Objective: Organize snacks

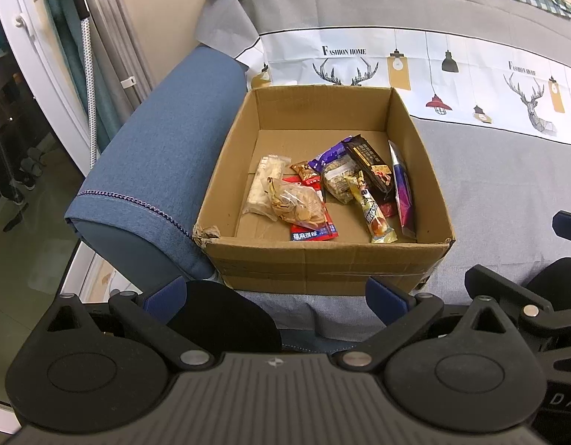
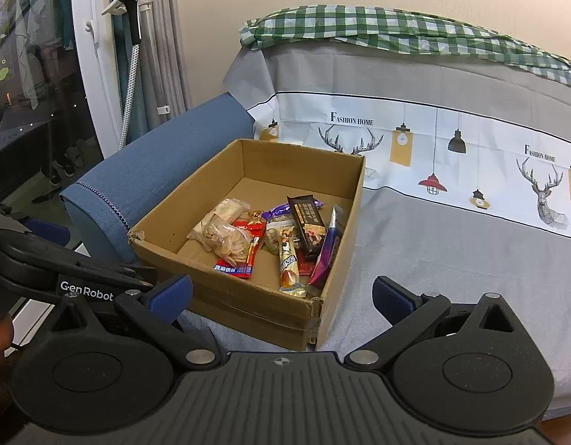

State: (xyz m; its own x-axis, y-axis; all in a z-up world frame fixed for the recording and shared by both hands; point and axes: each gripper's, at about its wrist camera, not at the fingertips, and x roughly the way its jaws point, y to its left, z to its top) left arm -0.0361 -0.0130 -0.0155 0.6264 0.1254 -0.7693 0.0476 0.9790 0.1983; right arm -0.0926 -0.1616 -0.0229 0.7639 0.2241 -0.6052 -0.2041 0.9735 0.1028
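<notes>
An open cardboard box (image 1: pixel 322 259) stands on the grey sofa seat against the blue armrest; it also shows in the right wrist view (image 2: pixel 248 307). Inside lie several snack packets: a clear bag of chips (image 1: pixel 296 204) (image 2: pixel 226 239), a yellow bar (image 1: pixel 374 209) (image 2: pixel 289 263), a dark chocolate bar (image 1: pixel 370 165) (image 2: pixel 309 222) and a purple packet (image 1: pixel 402 189) (image 2: pixel 328 250). My left gripper (image 1: pixel 278 298) is open and empty, just in front of the box. My right gripper (image 2: pixel 281 298) is open and empty, in front of the box's near right corner.
The blue armrest (image 1: pixel 163 163) (image 2: pixel 137 178) borders the box on the left. A printed grey sheet (image 1: pixel 500 170) (image 2: pixel 452 244) covers the seat and backrest. A green checked cloth (image 2: pixel 396 33) lies on top of the backrest. A garment steamer (image 2: pixel 131 37) and glass door stand at left.
</notes>
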